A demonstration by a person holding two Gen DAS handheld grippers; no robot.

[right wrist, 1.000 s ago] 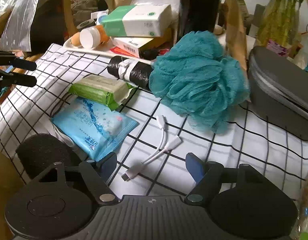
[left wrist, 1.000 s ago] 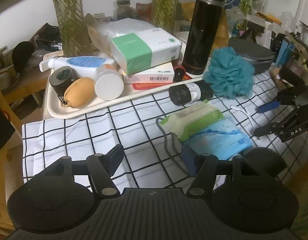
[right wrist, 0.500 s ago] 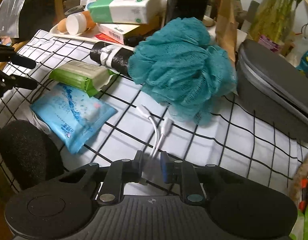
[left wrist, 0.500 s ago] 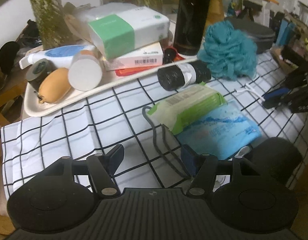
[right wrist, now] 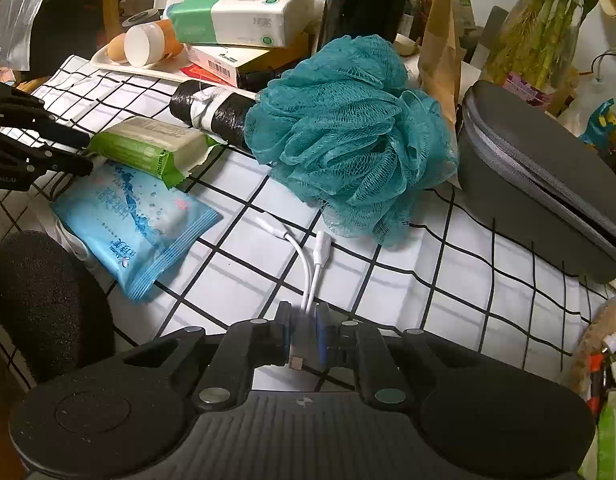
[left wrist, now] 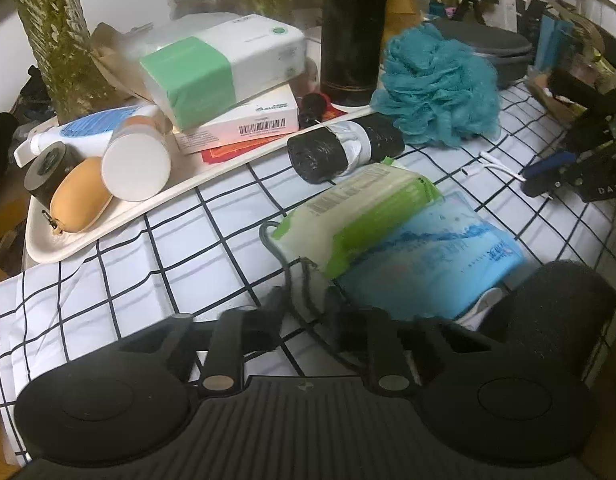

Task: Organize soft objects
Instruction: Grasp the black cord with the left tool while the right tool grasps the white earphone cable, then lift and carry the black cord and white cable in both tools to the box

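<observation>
My left gripper is low over the checked cloth. Its blurred jaws are closing on a dark cord that loops out from under the green wipes pack. A blue wipes pack lies beside that pack, and a black foam pad sits at the right. My right gripper is still closing, with its pads pinched on the plug end of a white adapter cable. The teal bath loofah rests just beyond it. The left gripper shows at the left edge of the right wrist view.
A cream tray at the back left holds a tissue pack, boxes, a jar and a tan pouch. A black flask stands behind a black bag roll. A grey zip case lies at the right.
My left gripper dropped and moved in toward the wipes packs, and its jaws came together around the dark cord. My right gripper's jaws closed on the white cable and have stayed there.
</observation>
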